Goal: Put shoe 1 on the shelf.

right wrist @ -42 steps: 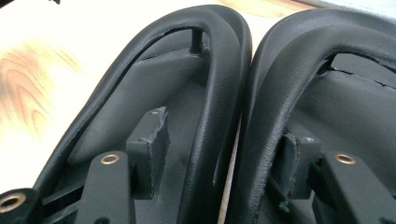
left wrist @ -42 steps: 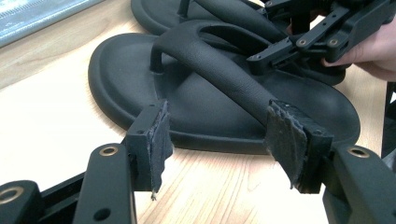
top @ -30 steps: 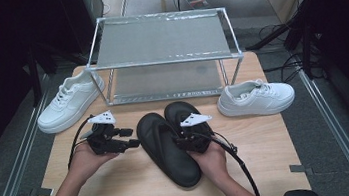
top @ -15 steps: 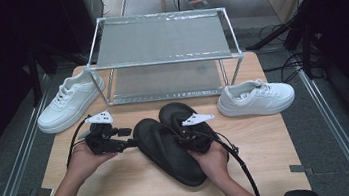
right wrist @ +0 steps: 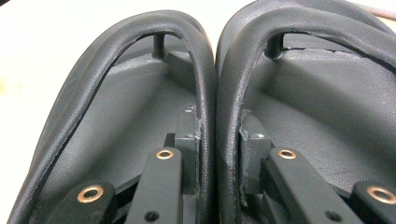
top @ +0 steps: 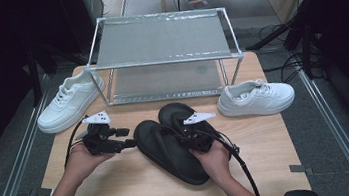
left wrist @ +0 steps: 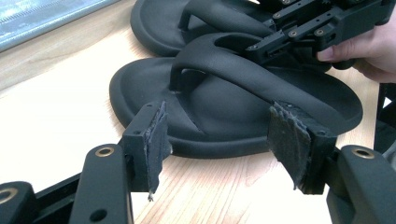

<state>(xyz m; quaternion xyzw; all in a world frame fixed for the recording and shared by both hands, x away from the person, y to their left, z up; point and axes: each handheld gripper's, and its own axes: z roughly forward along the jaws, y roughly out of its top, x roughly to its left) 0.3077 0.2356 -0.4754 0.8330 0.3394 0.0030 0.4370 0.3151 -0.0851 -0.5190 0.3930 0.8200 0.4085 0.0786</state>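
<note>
The 2 sandals (top: 173, 143) look like matt black foam or rubber, smooth, with a faint leather-like grain on the straps (right wrist: 205, 84) in the right gripper view. The table (top: 122, 185) is pale wood, smooth and lightly glossy. The left gripper (left wrist: 219, 135) is matt black plastic with brass-coloured rivets; its pads (left wrist: 156, 135) are rough, frayed dark cloth or felt. The right gripper (right wrist: 218, 154) has the same finish. The rack (top: 163, 44) has a shiny metal frame and dull grey shelves. The 2 sneakers (top: 255, 98) look like smooth white leather.
</note>
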